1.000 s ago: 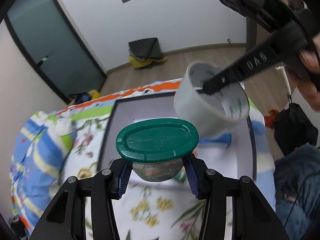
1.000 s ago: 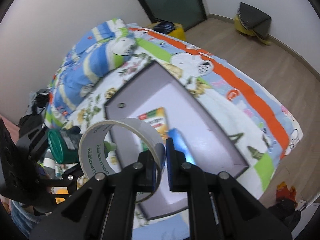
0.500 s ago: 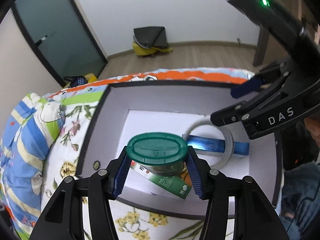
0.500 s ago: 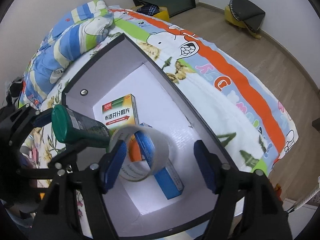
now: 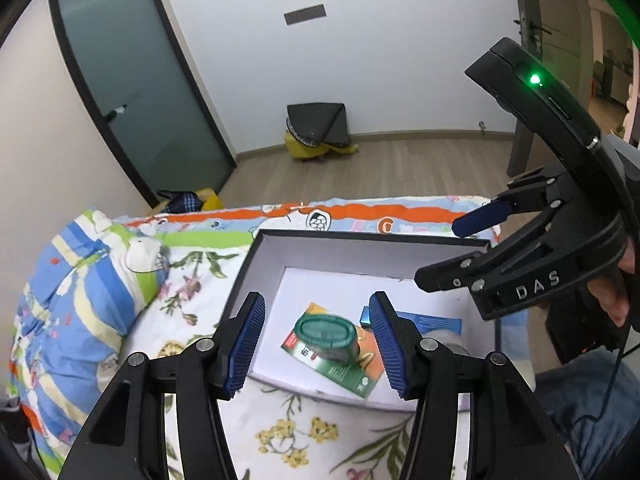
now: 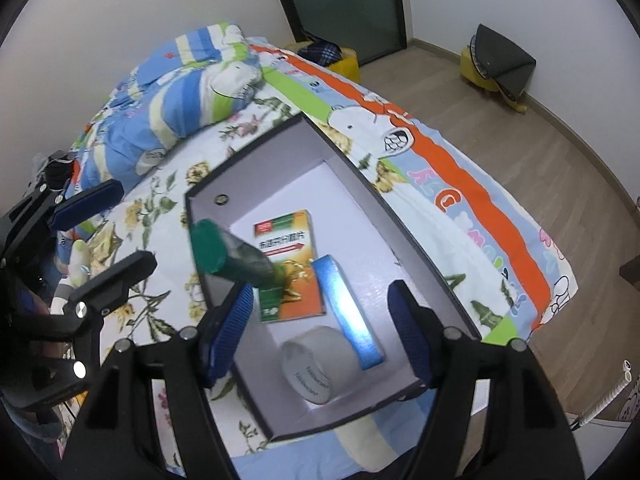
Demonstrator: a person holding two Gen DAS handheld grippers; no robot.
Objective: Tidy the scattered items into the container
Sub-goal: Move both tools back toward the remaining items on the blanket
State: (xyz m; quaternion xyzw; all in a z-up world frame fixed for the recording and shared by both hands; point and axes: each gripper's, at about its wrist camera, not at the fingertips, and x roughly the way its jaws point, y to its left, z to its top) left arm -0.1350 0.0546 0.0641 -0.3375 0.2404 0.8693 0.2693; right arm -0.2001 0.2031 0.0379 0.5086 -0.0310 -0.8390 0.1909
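**Both grippers empty above a filled box**

The bed [image 6: 460, 184], under a floral and cartoon-print quilt, carries the open dark-walled box [image 6: 360, 176] with a white floor. Inside it lie four things: the green-and-orange medicine carton [image 6: 294, 240] flat in the middle; the long blue box [image 6: 348, 304] just beside it, its long axis running from the carton toward the near corner; the roll of clear tape [image 6: 316, 364] at the near end; and the green-lidded jar [image 5: 326, 338] tipped on its side across the carton, lid toward the left wall.

The left gripper [image 5: 318, 346] hangs over the box's near edge with its jaws spread wide, holding nothing; the jar lies straight below between its pads, apart from them. The right gripper [image 6: 320, 332] is likewise wide open and empty, the tape roll directly under it. No scattered item shows on the visible quilt, so the tidying looks close to complete. Should more remain, either gripper must lift clear of the box wall first.
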